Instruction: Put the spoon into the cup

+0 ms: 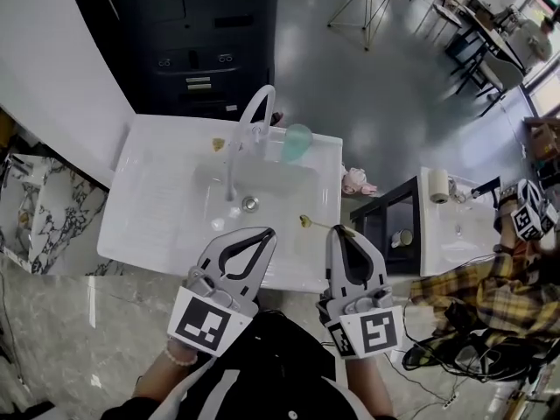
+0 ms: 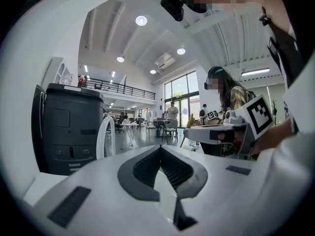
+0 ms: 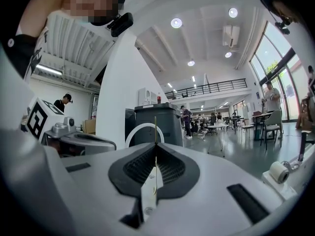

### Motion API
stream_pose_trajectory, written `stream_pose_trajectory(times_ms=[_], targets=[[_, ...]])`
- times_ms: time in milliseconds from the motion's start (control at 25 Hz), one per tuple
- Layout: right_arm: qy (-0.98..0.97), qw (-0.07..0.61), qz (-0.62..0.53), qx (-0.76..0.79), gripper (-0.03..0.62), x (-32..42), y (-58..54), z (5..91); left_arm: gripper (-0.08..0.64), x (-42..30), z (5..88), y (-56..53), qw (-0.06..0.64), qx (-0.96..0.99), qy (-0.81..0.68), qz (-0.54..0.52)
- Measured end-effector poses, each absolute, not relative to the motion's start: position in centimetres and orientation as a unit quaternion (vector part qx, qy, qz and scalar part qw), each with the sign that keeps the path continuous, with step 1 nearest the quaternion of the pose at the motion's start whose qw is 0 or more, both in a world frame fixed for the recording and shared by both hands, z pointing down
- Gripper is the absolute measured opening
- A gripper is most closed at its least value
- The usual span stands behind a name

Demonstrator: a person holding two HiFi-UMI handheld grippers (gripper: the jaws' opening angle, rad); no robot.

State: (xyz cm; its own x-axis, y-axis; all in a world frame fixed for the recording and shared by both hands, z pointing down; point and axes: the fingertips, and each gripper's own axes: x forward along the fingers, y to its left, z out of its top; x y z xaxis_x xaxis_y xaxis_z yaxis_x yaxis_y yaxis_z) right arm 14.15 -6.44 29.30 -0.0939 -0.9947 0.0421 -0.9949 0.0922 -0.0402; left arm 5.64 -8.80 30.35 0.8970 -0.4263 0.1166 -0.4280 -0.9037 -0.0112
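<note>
One glossy white counter (image 1: 149, 226) with a sunken basin stands on a polished grey floor (image 1: 394, 77) in a bright, open hall. A curved white faucet (image 1: 249, 129) rises at the counter's back edge, and the translucent teal cup (image 1: 296, 141) sits just right of it. A black cabinet (image 1: 188, 42) looms behind. At the front edge the right tongs (image 1: 344, 232) pinch a thin gold spoon (image 1: 307, 221), which reaches over the basin's right rim. The left tongs (image 1: 266, 234) are closed on nothing.

The white left claw (image 1: 261, 233) and right claw (image 1: 342, 231) each bear a black-and-white marker cube (image 1: 208, 320); black top (image 1: 280, 370), bead bracelet (image 1: 179, 355).
</note>
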Motion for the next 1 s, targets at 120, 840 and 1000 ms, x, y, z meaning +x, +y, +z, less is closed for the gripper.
stream_pose_trajectory(times_ms=[120, 840, 1000], targets=[[-0.734, 0.008, 0.027, 0.679, 0.009, 14.2, -7.5, 29.4, -0.003, 5.7, 30.5, -10.0, 0.004, 0.976, -0.211, 0.061], [-0.724, 0.031, 0.051, 0.687, 0.009, 14.9, -9.8, 31.2, -0.002, 7.0, 31.6, -13.4, 0.036, 0.979, -0.194, 0.054], [-0.734, 0.033, 0.047, 0.677, 0.009, 15.7, -10.8, 31.1, -0.003, 7.3, 31.4, -14.1, 0.030, 0.975, -0.212, 0.054]])
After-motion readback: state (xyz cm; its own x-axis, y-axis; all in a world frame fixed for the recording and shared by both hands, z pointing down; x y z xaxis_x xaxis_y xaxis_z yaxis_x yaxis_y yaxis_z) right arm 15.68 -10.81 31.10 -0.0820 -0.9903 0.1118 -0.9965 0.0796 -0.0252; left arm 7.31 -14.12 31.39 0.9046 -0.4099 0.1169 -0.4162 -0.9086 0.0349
